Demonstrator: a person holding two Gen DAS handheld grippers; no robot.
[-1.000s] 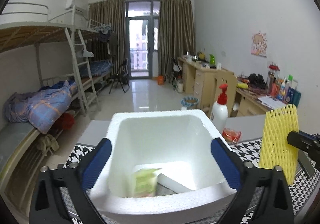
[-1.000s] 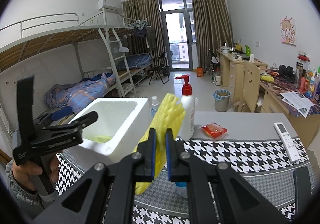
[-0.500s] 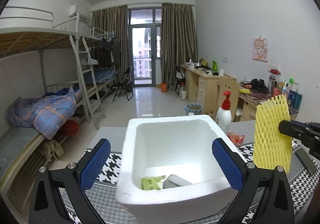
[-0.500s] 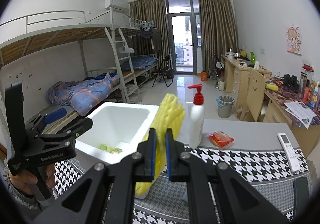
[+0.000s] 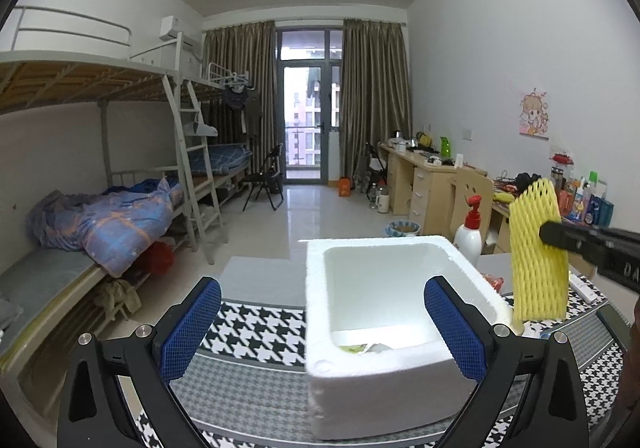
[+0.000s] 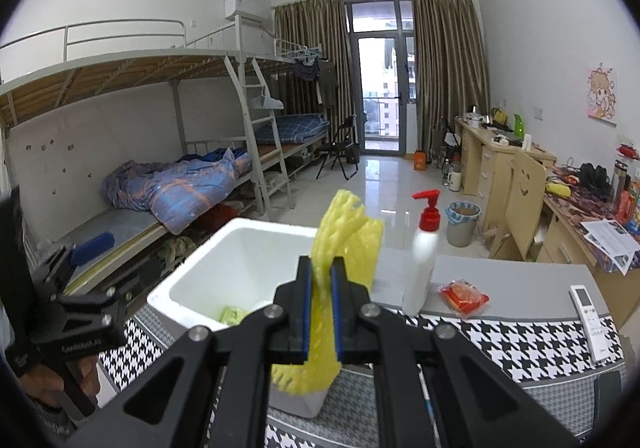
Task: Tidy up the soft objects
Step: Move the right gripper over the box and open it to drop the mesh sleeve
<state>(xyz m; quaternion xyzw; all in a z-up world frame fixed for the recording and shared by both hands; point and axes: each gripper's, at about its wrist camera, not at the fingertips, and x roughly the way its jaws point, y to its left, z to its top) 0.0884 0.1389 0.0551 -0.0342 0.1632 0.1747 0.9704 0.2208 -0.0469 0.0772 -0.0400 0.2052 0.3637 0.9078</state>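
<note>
The right tool [image 6: 320,304] is closed on a yellow foam net [image 6: 352,232] and holds it upright in the air, just beside the right edge of the white foam box [image 5: 384,332], probably so it can go in from above. The left tool [image 5: 320,328] is wide open and holds nothing. The box stands on the counter [image 6: 520,336], with 1 green packet [image 6: 232,315] already inside.

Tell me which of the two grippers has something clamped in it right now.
The right gripper: its jaws are pinched on the yellow foam net. The left gripper stands wide open, holding nothing, with the white foam box just ahead.
</note>
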